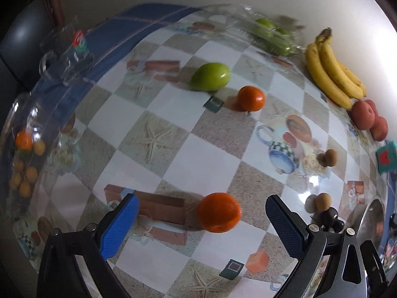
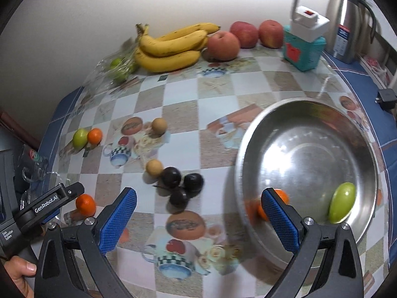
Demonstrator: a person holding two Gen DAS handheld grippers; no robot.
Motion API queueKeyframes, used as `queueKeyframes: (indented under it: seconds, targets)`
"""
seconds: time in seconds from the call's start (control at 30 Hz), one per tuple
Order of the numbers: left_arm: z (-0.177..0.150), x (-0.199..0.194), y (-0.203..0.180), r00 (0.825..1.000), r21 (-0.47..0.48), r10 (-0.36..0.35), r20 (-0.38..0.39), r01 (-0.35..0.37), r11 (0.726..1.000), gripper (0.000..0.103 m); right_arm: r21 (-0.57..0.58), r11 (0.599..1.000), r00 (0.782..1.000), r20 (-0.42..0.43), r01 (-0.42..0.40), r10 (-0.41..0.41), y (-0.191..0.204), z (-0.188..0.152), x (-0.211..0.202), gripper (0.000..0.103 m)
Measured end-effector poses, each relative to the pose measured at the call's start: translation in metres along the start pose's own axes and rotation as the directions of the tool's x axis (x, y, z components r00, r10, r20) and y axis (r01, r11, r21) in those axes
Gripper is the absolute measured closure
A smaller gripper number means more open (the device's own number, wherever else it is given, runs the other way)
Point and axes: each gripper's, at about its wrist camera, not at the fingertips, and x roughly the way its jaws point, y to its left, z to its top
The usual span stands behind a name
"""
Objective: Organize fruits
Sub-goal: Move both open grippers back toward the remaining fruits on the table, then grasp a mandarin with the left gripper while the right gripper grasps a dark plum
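Left gripper (image 1: 202, 219) wide open, empty; round orange tangerine (image 1: 218, 212) lies between its blue pads, slightly right of centre. Right gripper (image 2: 198, 214) open, empty.

Behind the right pad of the right tongs (image 2: 198, 219), an orange (image 2: 281, 197) in the steel bowl (image 2: 307, 114), mostly covered. At the table's far edge, green fruits in a clear bag (image 1: 270, 34), smeared by blur, count unclear. On the left, under a glass dome (image 1: 24, 114), small orange and yellow fruits, perhaps loquats, too distorted to name. Bottom left of the right view, a hand (image 2: 21, 273), cut by the frame.
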Motion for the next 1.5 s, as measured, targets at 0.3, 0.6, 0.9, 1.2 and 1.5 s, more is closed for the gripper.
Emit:
queueKeyframes:
  seconds: [0.3, 0.6, 0.9, 1.2, 1.5]
  targets:
    - [-0.003, 0.012, -0.002, 0.996, -0.022, -0.063, -0.06, 0.062, 0.998, 0.001, -0.021, 0.999, 0.998, -0.044, 0.035, -0.036, 0.012, 0.003, 0.026, 0.038]
    - [-0.006, 0.019, -0.017, 0.995, 0.027, -0.045, -0.084, 0.048, 0.999, 0.022, -0.014, 0.998, 0.995, -0.078, 0.066, -0.066, 0.009, 0.008, 0.048, 0.055]
    - [-0.007, 0.023, -0.022, 0.994, 0.046, -0.036, -0.104, 0.041, 0.998, 0.05, 0.004, 0.998, 0.993, -0.101, 0.067, -0.066, 0.003, 0.012, 0.058, 0.06]
    - [-0.007, 0.024, -0.024, 0.994, 0.054, -0.044, -0.1, 0.049, 0.997, 0.061, 0.01, 0.998, 0.992, -0.11, 0.056, -0.055, 0.003, 0.012, 0.064, 0.064]
    - [-0.003, 0.016, -0.029, 0.994, 0.059, -0.069, -0.084, 0.074, 0.996, 0.061, 0.019, 0.999, 0.993, -0.113, 0.031, -0.029, 0.002, 0.013, 0.065, 0.07]
